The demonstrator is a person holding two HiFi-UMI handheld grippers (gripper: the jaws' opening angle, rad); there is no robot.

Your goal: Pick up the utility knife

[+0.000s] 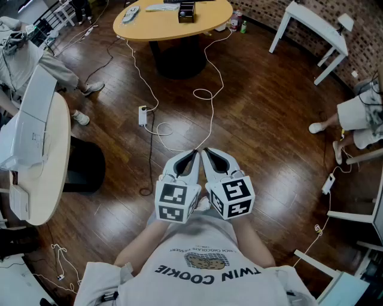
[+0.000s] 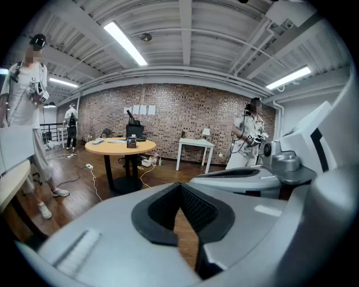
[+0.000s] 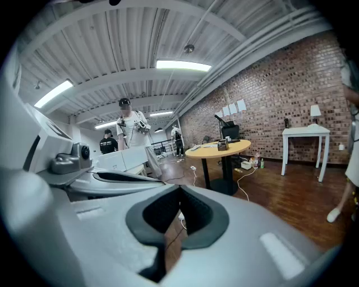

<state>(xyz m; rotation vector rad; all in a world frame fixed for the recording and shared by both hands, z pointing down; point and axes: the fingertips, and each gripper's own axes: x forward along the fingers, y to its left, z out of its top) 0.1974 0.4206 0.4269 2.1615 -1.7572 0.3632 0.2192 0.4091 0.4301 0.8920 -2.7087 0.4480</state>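
Your printed shirt (image 1: 203,269) filled the bottom of the head view. Just beyond it you held the two grippers side by side, nearly touching, their marker cubes (image 1: 176,202) toward you. The left gripper (image 1: 194,153) had its jaws pressed together with nothing between them, and the right gripper (image 1: 207,151) was likewise closed and empty. Both reached forward over the floor.

You could not have picked out the utility knife. A few small items (image 1: 130,13) lay on the round yellow table (image 1: 161,27) well ahead of you, near a black box (image 1: 187,12). They were too small to name, so the knife's place and the run of its long axis could not be told.

Below you was a dark wooden floor (image 1: 269,107) crossed by white cables (image 1: 206,92), with a power strip (image 1: 143,115) lying on it. A white table (image 1: 311,30) stood near the brick wall (image 2: 168,109).
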